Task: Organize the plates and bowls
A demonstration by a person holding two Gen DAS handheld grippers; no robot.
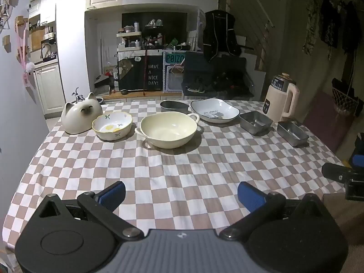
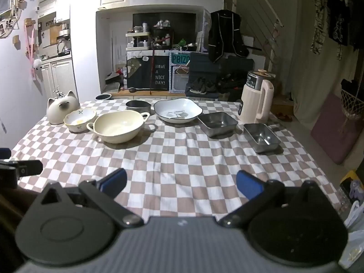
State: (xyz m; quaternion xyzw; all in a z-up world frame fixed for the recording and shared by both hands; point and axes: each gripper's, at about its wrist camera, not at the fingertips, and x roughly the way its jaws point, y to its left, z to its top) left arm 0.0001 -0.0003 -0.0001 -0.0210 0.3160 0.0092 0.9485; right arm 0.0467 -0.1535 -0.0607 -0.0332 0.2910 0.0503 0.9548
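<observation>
On the checkered tablecloth (image 1: 182,170) stand a cream two-handled bowl (image 1: 168,128) (image 2: 118,125), a small flower-rimmed bowl with a lemon print (image 1: 112,125) (image 2: 79,119), a dark round bowl (image 1: 174,106) (image 2: 138,106), a white blue-rimmed plate (image 1: 215,113) (image 2: 178,113) and two steel rectangular trays (image 1: 256,122) (image 1: 293,133) (image 2: 217,122) (image 2: 261,137). My left gripper (image 1: 181,194) is open over the near table edge, nothing between its blue pads. My right gripper (image 2: 181,182) is likewise open and empty, well short of the dishes.
A cat-shaped ceramic jar (image 1: 80,116) (image 2: 61,109) stands at the far left corner. A cream electric kettle (image 1: 281,100) (image 2: 257,97) stands at the far right. The other gripper shows at each view's side edge (image 1: 345,177) (image 2: 20,170). Cluttered shelves lie beyond the table.
</observation>
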